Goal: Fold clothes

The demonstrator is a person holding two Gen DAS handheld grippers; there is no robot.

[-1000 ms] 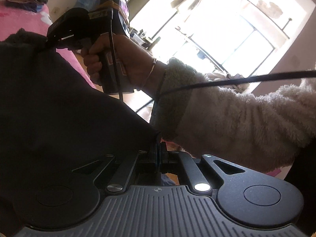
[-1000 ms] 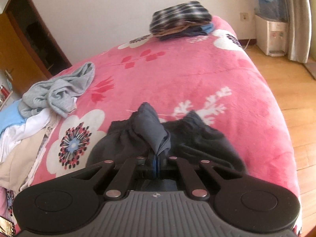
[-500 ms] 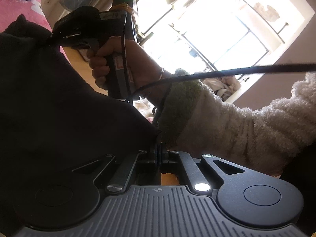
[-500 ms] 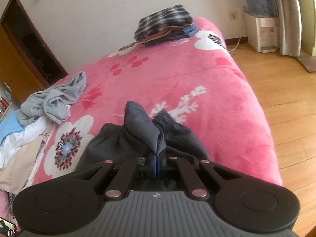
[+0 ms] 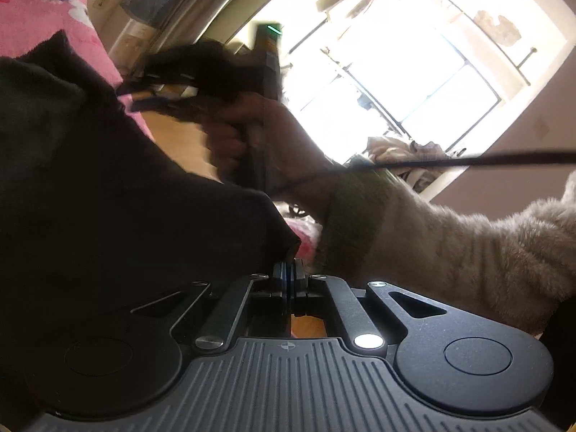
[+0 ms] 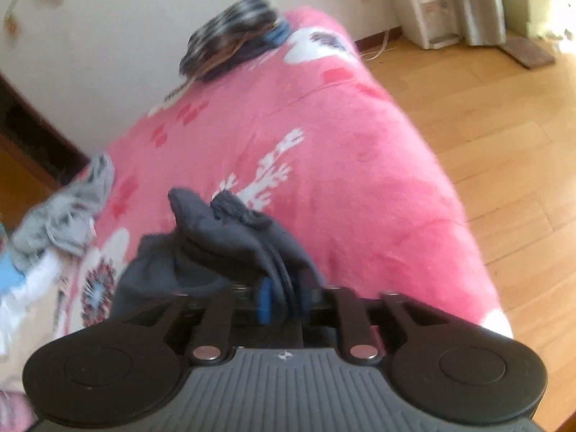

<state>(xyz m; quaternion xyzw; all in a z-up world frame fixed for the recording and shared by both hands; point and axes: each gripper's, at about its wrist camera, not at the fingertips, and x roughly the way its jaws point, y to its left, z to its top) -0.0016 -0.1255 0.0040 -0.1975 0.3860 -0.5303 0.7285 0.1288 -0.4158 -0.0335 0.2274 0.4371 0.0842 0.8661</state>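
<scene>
A dark grey garment (image 6: 201,248) hangs bunched over the pink floral bed (image 6: 324,144). In the left wrist view the same garment (image 5: 108,198) fills the left side as a dark sheet. My left gripper (image 5: 289,270) is shut on its lower corner. My right gripper (image 6: 286,300) has its fingers parted, with folds of the cloth still lying between the blue pad (image 6: 266,302) and the other finger. From the left wrist view the right gripper (image 5: 129,99) is blurred at the garment's top edge, held by a hand in a fluffy sleeve (image 5: 450,244).
A folded stack of clothes (image 6: 234,32) sits at the bed's far end. A loose heap with a grey garment (image 6: 68,216) lies at the left. Wooden floor (image 6: 486,126) runs along the right, with a white appliance (image 6: 421,10) by the wall. A cable (image 5: 468,158) crosses the left wrist view.
The right gripper's fingers have spread apart from their tight pinch and it has swung towards the bed's right edge. The left gripper keeps its hold.
</scene>
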